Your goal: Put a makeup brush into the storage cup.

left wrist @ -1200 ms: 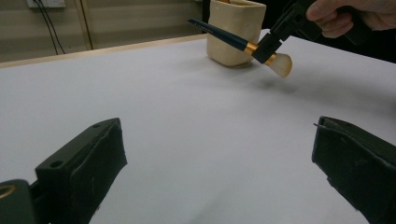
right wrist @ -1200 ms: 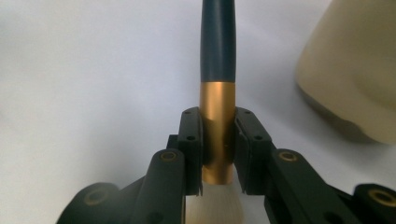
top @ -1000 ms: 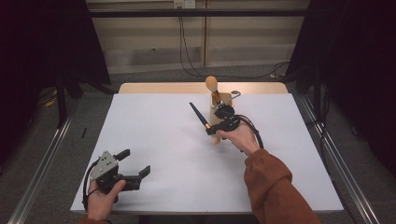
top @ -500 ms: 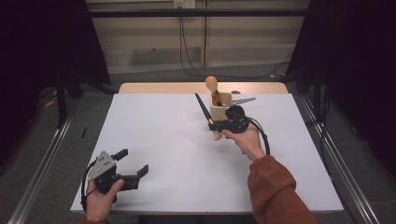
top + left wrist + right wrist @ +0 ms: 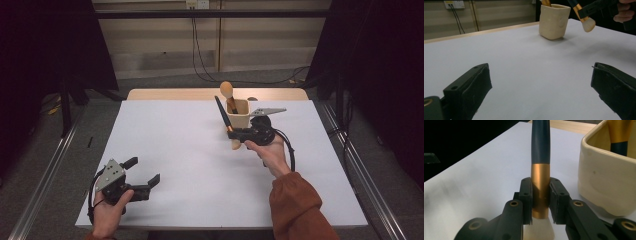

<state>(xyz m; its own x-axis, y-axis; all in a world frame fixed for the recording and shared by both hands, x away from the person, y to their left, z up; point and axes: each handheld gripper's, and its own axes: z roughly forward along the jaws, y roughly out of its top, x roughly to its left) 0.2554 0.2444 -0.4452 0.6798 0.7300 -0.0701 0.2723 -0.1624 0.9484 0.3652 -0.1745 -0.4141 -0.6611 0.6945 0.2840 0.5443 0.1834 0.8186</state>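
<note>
Loads of open room here. The white table [image 5: 165, 150] is bare across its whole left and middle, and the only stuff on it sits toward the far edge, right of centre. The left gripper [image 5: 142, 175] is parked near the front left corner, held low in the person's left hand [image 5: 107, 212], jaws wide apart with nothing between them; in the left gripper view there is just plain tabletop between the two black jaws. It sits well apart from everything else.

The right gripper [image 5: 235, 134] is clamped on a makeup brush [image 5: 223, 117], pads squeezing the gold band just above the white bristles, as the right gripper view [image 5: 540, 195] shows up close. The brush is held off the table, just beside the near left side of the cream cup [image 5: 241, 114], dark handle slanting up and away, bristles pointing down toward the person.

A second brush [image 5: 227, 92] with a rounded tan head already stands in the cup. Its lower part is hidden by the cup wall, and its top is cut off in both gripper views. The right hand [image 5: 270, 152] and orange sleeve [image 5: 297, 210] cover part of the table behind the gripper. That cup is the only thing standing close to the held brush. A wooden strip [image 5: 175, 94] runs along the far edge, with cables [image 5: 200, 55] on the floor beyond.
</note>
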